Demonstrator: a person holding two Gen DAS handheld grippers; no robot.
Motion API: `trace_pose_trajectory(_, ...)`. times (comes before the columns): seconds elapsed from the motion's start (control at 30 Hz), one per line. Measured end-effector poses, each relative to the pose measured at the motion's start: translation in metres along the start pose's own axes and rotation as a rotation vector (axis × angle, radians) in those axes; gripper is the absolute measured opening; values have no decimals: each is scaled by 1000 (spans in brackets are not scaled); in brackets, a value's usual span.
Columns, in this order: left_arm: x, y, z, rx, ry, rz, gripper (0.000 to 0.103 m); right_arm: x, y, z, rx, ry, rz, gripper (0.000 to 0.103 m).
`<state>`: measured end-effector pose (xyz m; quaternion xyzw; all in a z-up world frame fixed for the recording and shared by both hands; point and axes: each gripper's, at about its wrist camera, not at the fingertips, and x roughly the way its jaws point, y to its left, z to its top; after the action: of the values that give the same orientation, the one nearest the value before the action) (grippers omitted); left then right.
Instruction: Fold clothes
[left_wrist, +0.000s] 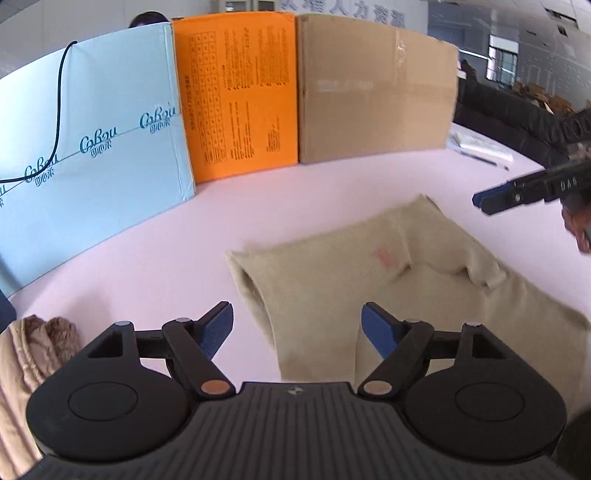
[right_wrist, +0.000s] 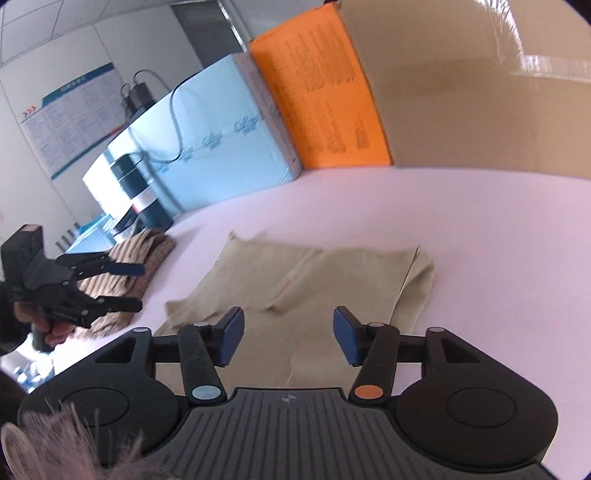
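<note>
Left gripper (left_wrist: 297, 330): jaws apart, empty | shirt (left_wrist: 369, 295): partly folded on table (left_wrist: 147, 240), just ahead | right gripper (right_wrist: 288, 336): jaws apart, empty | step: likely between folds | next: you regrasp an edge for another fold.

Office, looks like: grid ceiling tiles (right_wrist: 44, 22) upper left, blue-bordered notice board (right_wrist: 70, 122) on the wall, glass partitions (left_wrist: 502, 62) upper right, shipping cartons (left_wrist: 376, 88) lining a white table (left_wrist: 155, 258) (improvised workbench).
</note>
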<state>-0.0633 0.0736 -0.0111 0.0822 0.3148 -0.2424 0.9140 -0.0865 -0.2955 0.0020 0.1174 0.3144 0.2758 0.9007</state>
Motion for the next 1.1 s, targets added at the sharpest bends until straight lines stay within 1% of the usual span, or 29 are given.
trace_pose_trajectory(0.03,15,0,10,-35,-10,0,75,13,-3,7,21,-19,-10,54)
trace_pose_trajectory(0.07,33,-1,19,-75,-1,1,75,23,-6,12,41,-30,-18,54)
trace_pose_trajectory(0.1,50,-2,24,-98,16,21,75,35,-7,17,60,-42,-36,54)
trace_pose_trajectory(0.13,64,-3,26,-108,47,63,75,48,-10,20,84,-41,-53,57)
trace_pose_trajectory(0.17,81,-3,25,-113,119,149,75,59,-15,19,105,-16,-77,64)
trace_pose_trajectory(0.2,98,-3,25,-117,190,234,75,69,-21,18,125,13,-102,66)
trace_pose_trajectory(0.23,111,-2,23,-128,241,307,86,73,-25,14,127,24,-163,66)
trace_pose_trajectory(0.27,108,3,18,-171,211,320,88,75,-29,11,125,30,-234,53)
trace_pose_trajectory(0.3,103,8,15,-216,205,315,86,71,-30,9,123,5,-276,53)
trace_pose_trajectory(0.33,99,14,10,-261,200,304,86,61,-30,8,142,-31,-275,59)
trace_pose_trajectory(0.4,81,24,-4,-336,169,237,86,41,-30,4,189,-104,-252,64)
trace_pose_trajectory(0.43,71,24,-8,-357,147,217,86,31,-28,2,205,-125,-206,75)
trace_pose_trajectory(0.47,61,22,-12,-366,136,210,86,22,-23,-2,196,-127,-187,80)
trace_pose_trajectory(0.5,50,19,-18,-369,129,213,86,12,-17,-7,182,-126,-177,80)
trace_pose_trajectory(0.57,29,8,-28,-367,118,238,86,-4,-7,-19,155,-114,-162,81)
trace_pose_trajectory(0.63,13,-3,-40,-363,114,252,86,-15,2,-31,134,-94,-169,81)
trace_pose_trajectory(0.7,2,-12,-53,-351,138,281,86,-19,13,-44,96,-55,-205,87)
trace_pose_trajectory(0.73,1,-17,-58,-338,159,302,86,-16,17,-49,71,-17,-236,91)
trace_pose_trajectory(0.77,1,-23,-63,-314,167,323,87,-13,22,-53,35,13,-263,91)
trace_pose_trajectory(0.8,-1,-31,-67,-276,148,341,88,-10,25,-58,-4,38,-289,92)
trace_pose_trajectory(0.83,-3,-35,-69,-261,140,351,89,-7,29,-64,-43,64,-315,93)
trace_pose_trajectory(0.87,-3,-35,-69,-271,141,352,89,-7,33,-67,-78,78,-317,96)
trace_pose_trajectory(0.97,-6,-30,-66,-321,169,346,88,-15,33,-68,-23,71,-262,97)
trace_pose_trajectory(1.07,-19,-28,-66,-353,195,329,88,-33,18,-76,128,46,-161,100)
trace_pose_trajectory(1.1,-23,-26,-68,-384,212,293,88,-40,12,-82,169,35,-138,100)
